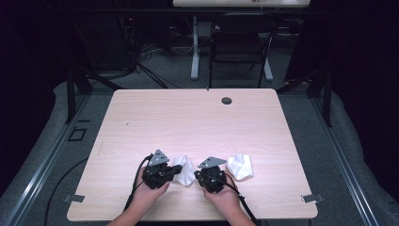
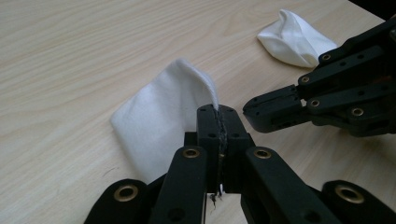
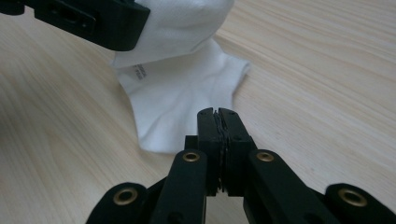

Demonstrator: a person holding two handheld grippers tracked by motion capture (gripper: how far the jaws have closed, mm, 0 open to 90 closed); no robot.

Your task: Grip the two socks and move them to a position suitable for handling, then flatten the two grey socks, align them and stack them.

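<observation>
A white sock [image 1: 186, 172] lies near the table's front edge between my two grippers. My left gripper [image 1: 178, 170] is shut on one edge of that sock [image 2: 163, 112] and lifts the edge off the wood; the jaws [image 2: 219, 112] pinch the cloth. My right gripper [image 1: 198, 175] is shut just right of the sock, its tips close to the left gripper's. In the right gripper view its jaws [image 3: 218, 112] are pressed together with no cloth between them, and the sock [image 3: 182, 88] lies flat beyond them. A second white sock [image 1: 240, 165] sits crumpled to the right.
The wooden table [image 1: 188, 117] has a round cable hole [image 1: 227, 100] near its far edge. A black chair [image 1: 240, 42] and a white desk leg [image 1: 195, 52] stand beyond the table. Cables trail from both grippers off the front edge.
</observation>
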